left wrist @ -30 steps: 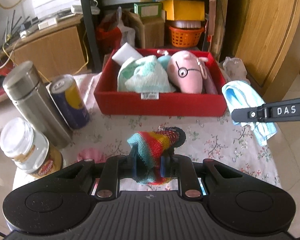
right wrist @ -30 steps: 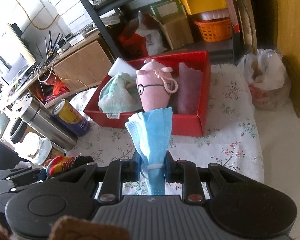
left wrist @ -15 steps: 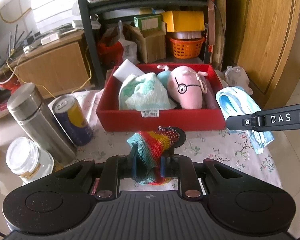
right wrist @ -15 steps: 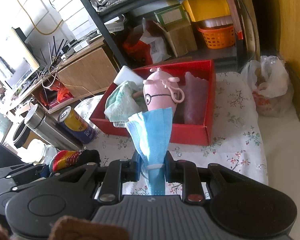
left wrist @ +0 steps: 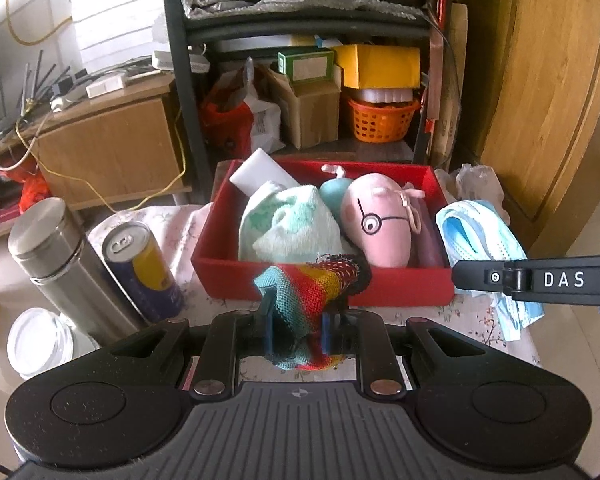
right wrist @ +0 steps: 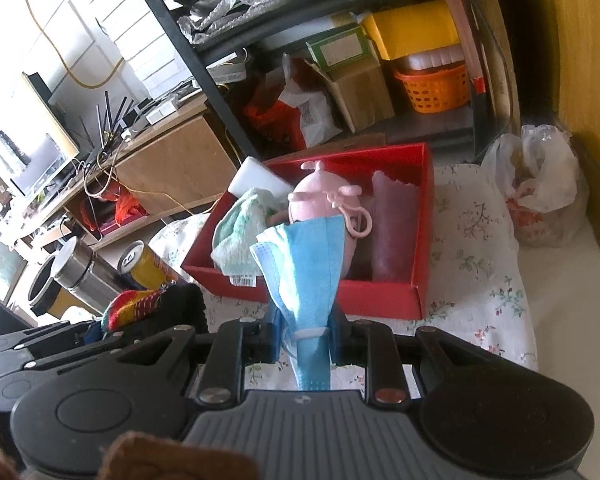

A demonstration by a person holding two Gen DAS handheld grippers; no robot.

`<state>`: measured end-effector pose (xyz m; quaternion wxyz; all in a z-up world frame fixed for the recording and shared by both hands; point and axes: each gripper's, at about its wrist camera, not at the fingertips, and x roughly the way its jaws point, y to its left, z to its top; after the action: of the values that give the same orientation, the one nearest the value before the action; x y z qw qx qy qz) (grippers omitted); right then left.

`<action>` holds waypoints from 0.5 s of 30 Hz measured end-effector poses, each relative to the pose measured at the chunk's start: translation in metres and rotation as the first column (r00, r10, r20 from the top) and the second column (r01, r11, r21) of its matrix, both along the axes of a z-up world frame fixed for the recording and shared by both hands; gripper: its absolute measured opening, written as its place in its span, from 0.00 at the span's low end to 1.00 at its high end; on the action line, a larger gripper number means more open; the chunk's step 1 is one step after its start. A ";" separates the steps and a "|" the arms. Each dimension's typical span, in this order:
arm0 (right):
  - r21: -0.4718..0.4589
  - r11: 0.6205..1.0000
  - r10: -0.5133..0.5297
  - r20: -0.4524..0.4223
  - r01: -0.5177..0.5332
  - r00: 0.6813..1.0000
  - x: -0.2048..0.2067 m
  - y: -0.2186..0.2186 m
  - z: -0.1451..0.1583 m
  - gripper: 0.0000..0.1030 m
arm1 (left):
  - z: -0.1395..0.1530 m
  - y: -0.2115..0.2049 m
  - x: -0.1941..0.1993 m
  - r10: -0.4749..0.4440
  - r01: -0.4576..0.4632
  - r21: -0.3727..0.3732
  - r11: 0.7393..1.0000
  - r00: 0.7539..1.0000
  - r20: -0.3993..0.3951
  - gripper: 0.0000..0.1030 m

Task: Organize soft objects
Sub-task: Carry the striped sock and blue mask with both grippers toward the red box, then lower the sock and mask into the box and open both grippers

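1. Two grippers, both loaded: your left gripper (left wrist: 296, 330) clamps a rainbow knitted cloth (left wrist: 308, 284), held at 6 o'clock of the red box (left wrist: 324, 290).
2. Your right gripper (right wrist: 302, 342) is clenched on a blue face mask (right wrist: 304, 264), in front of the box's near wall.
3. Inside the box lie a mint towel (left wrist: 288, 232) at 9 o'clock and a pink pig plush (left wrist: 380, 224) at 3 o'clock of it.
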<state>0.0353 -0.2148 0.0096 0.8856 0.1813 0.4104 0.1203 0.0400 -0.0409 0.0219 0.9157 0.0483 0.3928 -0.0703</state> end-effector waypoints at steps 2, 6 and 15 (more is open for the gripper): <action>0.002 1.000 -0.005 0.002 0.005 1.000 0.002 0.000 0.001 0.00 | 0.001 0.000 0.004 0.008 -0.008 -0.008 1.000 1.000 0.001 0.19; 0.013 1.000 -0.017 0.010 0.017 1.000 0.006 -0.002 0.003 0.00 | 0.006 0.001 0.011 0.020 -0.019 -0.025 1.000 1.000 0.011 0.19; 0.032 0.998 -0.060 0.046 0.059 0.997 0.022 -0.006 0.014 0.00 | 0.023 0.009 0.036 0.069 -0.064 -0.083 0.994 0.996 0.056 0.20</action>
<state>0.0578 -0.2205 0.0237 0.8952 0.2042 0.3820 0.1045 0.0760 -0.0320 0.0445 0.9299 -0.0001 0.3638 -0.0543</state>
